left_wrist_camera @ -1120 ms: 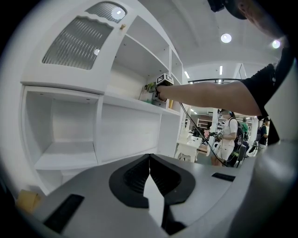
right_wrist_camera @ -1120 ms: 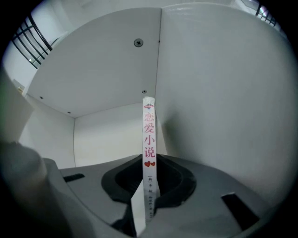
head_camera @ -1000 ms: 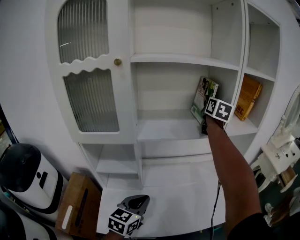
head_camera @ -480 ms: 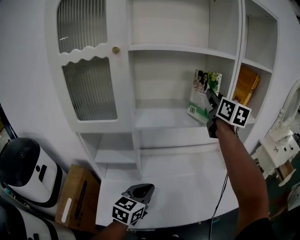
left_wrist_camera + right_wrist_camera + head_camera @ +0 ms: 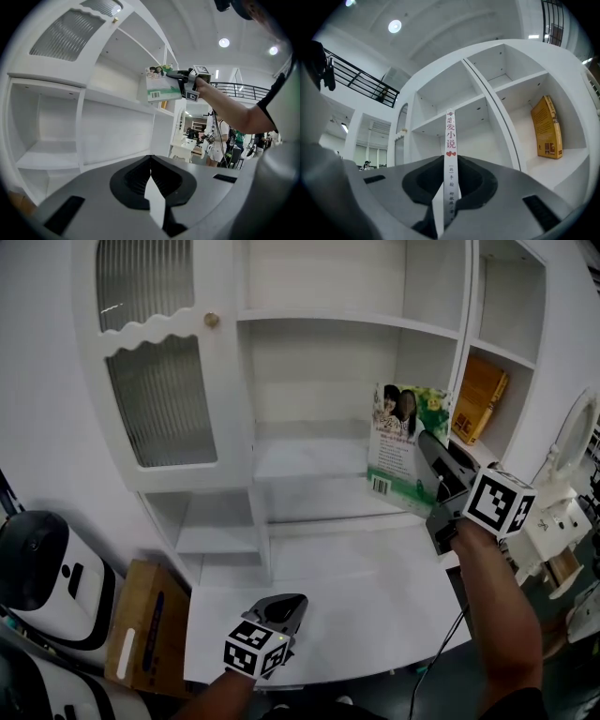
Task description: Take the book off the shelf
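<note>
Right gripper (image 5: 427,446) clamps book (image 5: 398,437), clear of shelf (image 5: 309,498).

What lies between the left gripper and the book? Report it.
Only bare white countertop separates the left gripper and the book, seen in the head view.

white shelf (image 5: 309,324), ribbed glass in its door (image 5: 159,399), green cover and white spine on the book (image 5: 405,442), ochre second book (image 5: 478,397)
</note>
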Demonstrator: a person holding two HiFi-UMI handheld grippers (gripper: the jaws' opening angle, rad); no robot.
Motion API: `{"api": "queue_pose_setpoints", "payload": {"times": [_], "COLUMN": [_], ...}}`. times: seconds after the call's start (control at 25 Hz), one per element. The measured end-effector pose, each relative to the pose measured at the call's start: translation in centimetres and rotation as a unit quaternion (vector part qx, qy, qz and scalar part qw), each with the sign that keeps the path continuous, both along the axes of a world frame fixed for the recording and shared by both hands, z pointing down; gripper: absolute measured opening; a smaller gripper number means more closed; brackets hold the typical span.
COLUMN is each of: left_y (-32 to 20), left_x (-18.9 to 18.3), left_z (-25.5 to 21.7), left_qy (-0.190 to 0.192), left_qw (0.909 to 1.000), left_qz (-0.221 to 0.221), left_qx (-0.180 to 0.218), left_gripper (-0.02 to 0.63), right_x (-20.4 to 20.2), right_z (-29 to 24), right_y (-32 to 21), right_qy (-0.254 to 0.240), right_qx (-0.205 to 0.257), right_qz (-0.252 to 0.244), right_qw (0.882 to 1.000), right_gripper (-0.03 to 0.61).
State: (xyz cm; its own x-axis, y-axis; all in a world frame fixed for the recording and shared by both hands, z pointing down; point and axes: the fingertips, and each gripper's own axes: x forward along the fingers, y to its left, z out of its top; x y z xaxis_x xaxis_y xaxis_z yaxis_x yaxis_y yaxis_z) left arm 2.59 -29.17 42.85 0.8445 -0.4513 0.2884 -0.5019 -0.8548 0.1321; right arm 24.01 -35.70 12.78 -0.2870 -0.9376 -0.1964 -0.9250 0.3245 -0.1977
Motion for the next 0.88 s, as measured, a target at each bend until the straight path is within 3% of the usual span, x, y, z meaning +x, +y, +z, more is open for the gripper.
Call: {"api": "queue_pose_setpoints", "payload": {"times": [0.32,0.56,0.88], "left_y": [-0.4,-0.3,0.3], "left_x": [0.3,0.0,-1.0], "left_z": [0.6,1.6,4.6], "left_qy": [0.006,0.006,-0.006], "left_qw": [1.0,1.0,0.9995], "left_qz": [-0.002,-0.006,-0.017], "left_qx": [-0.003,-0.005,-0.024], "left_gripper": [0.011,0.011,0.011], "right_x": [-1.7,-3.6,-6.0], "right_z": [6.5,14.3,30.2], "right_y": [3.4,4.6,5.3], "right_qy": [-0.016,-0.013,-0.07], "right_qx": [-0.043,-0.104,-0.241], "right_qz": [-0.048,-0.08,-0.092], "right_qw": [0.998,0.991,0.964], "right_gripper": [0.075,0.077,0.075]}}
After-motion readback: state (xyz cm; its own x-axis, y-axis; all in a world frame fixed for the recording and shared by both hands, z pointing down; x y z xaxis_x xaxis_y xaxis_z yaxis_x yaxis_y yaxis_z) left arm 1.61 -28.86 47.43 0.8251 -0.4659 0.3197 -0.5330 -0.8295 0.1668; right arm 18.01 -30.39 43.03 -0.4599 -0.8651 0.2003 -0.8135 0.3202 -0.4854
